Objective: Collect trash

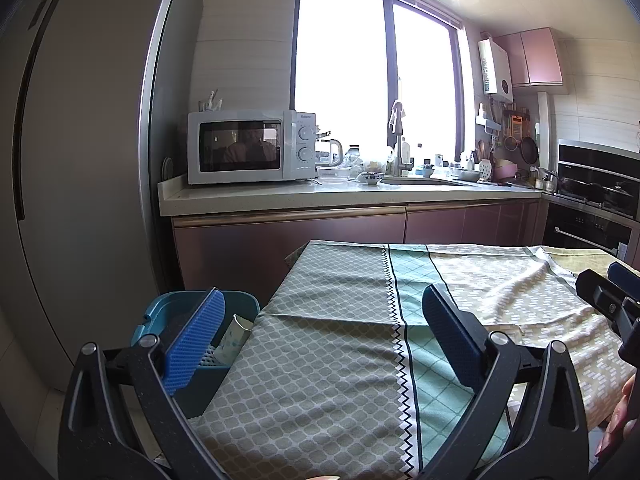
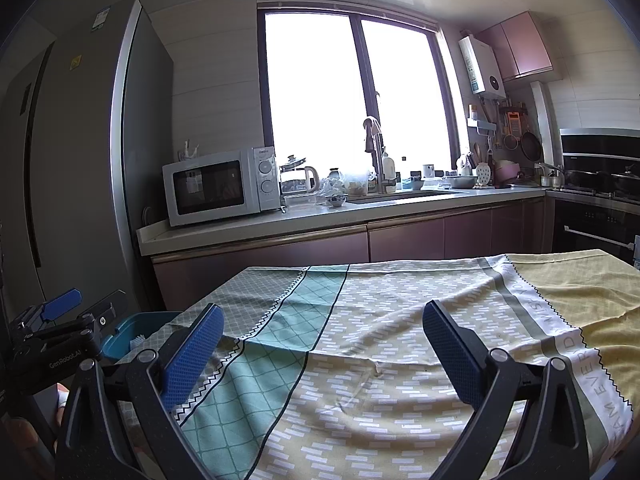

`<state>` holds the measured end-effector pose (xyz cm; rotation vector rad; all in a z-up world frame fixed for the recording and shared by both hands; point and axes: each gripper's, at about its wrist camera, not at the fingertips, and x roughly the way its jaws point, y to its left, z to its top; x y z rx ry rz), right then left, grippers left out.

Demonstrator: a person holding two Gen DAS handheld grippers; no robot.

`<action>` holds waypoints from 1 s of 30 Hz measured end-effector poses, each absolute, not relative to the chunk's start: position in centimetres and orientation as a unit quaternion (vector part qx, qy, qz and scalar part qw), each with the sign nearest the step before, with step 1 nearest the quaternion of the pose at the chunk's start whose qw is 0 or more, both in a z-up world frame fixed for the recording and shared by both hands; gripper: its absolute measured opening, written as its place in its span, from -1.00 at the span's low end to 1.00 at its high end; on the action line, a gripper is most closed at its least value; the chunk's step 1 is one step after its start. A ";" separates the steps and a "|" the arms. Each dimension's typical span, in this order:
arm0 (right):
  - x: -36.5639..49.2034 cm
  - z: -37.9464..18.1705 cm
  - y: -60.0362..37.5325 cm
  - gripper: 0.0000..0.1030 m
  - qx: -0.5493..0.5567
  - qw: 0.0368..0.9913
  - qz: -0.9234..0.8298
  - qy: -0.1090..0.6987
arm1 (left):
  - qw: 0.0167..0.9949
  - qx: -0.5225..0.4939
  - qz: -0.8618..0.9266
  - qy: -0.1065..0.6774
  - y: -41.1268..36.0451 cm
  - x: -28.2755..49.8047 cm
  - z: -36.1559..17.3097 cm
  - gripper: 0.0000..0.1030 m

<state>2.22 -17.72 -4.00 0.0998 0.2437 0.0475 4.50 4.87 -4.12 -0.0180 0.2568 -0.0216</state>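
The left gripper [image 1: 320, 332], black-armed with blue ribbed pads, hung released over the near-left part of the patterned cloth-covered table [image 1: 340, 380], its jaws spread wide and nothing between them; the right gripper [image 2: 324, 344], of the same make, was likewise released and empty above the cream-and-white dashed panel of the cloth.

No loose trash showed anywhere on the cloth in either view; the only piece visible was a pale, crumpled paper cup [image 1: 232, 338] already lying inside the blue plastic bin [image 1: 240, 300], which stood just beside the table's left edge and below its top.

That bin lay to the left of both claws, with the left gripper's left pad [image 1: 196, 340] overlapping it in the wrist view; judged from this, the left hand was much the nearer and the right well apart from it; the cup leaned with its long axis tilted up against the bin's table-side wall; by my reading the collecting looked finished or nearly so.

Beyond the table ran a pale countertop [image 1: 280, 196] carrying a white microwave [image 1: 248, 146]; behind it stood a bright window [image 1: 376, 80].
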 end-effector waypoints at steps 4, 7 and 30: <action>2.2 -4.0 -17.8 0.87 0.050 0.991 0.024 0.121 | 0.992 -0.010 -0.012 0.128 4.8 4.5 -4.2 0.89; 2.2 -4.0 -17.8 0.87 0.050 0.991 0.024 0.122 | 0.992 -0.009 -0.011 0.129 4.7 4.4 -4.1 0.89; 2.3 -4.1 -17.8 0.87 0.053 0.991 0.021 0.121 | 0.992 -0.007 -0.011 0.129 4.3 4.6 -4.3 0.89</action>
